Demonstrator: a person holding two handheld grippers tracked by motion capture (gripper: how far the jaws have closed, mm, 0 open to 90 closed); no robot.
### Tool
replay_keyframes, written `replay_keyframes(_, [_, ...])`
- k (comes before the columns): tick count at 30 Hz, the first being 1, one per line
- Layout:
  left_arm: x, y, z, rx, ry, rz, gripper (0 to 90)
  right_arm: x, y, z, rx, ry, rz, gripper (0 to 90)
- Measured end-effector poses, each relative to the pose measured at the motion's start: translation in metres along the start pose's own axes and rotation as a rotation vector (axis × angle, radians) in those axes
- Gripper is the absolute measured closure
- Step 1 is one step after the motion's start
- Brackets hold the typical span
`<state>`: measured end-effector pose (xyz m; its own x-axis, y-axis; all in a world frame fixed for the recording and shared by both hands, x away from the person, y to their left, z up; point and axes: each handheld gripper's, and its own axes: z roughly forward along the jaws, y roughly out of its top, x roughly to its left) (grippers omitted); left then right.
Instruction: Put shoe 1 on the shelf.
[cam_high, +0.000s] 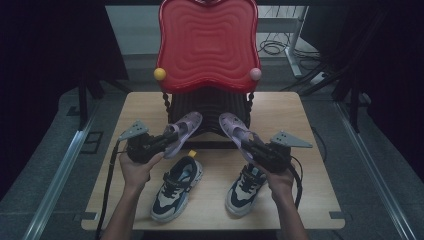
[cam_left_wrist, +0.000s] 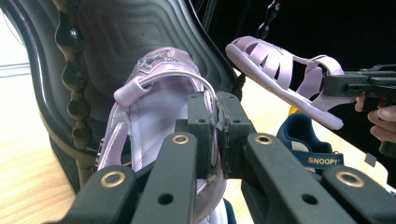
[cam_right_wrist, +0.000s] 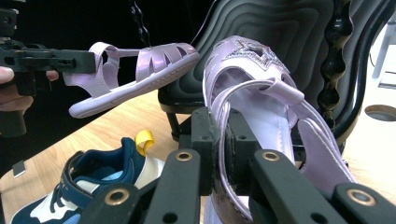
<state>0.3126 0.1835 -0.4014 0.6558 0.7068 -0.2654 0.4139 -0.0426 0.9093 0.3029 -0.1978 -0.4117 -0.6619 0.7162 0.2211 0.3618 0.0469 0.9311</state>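
Note:
I hold a pair of lilac sandals above the table, one in each gripper. The left sandal (cam_high: 184, 131) (cam_left_wrist: 154, 107) has its side strap pinched in my left gripper (cam_high: 161, 142) (cam_left_wrist: 217, 119), which is shut on it. My right gripper (cam_high: 253, 147) (cam_right_wrist: 217, 135) is shut on the strap of the right sandal (cam_high: 234, 128) (cam_right_wrist: 261, 102). Both toes point toward the dark seat (cam_high: 210, 107) of a small red chair (cam_high: 207, 45). In each gripper view the other sandal (cam_left_wrist: 280, 70) (cam_right_wrist: 140, 70) hangs farther off.
Two navy-and-white sneakers (cam_high: 177, 187) (cam_high: 246, 190) lie on the wooden table (cam_high: 300, 125) below the grippers, near the front edge. The chair stands at the table's back middle. Dark floor and metal rails (cam_high: 65, 165) flank the table.

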Motion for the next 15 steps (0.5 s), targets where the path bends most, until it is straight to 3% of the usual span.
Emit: replay_keyframes(15, [-0.0005,0.0055,0.0098,-0.004,0.007,0.005,85.5,-0.0011,0.0068,0.0074,-0.017,-0.014,0.011,84.9])
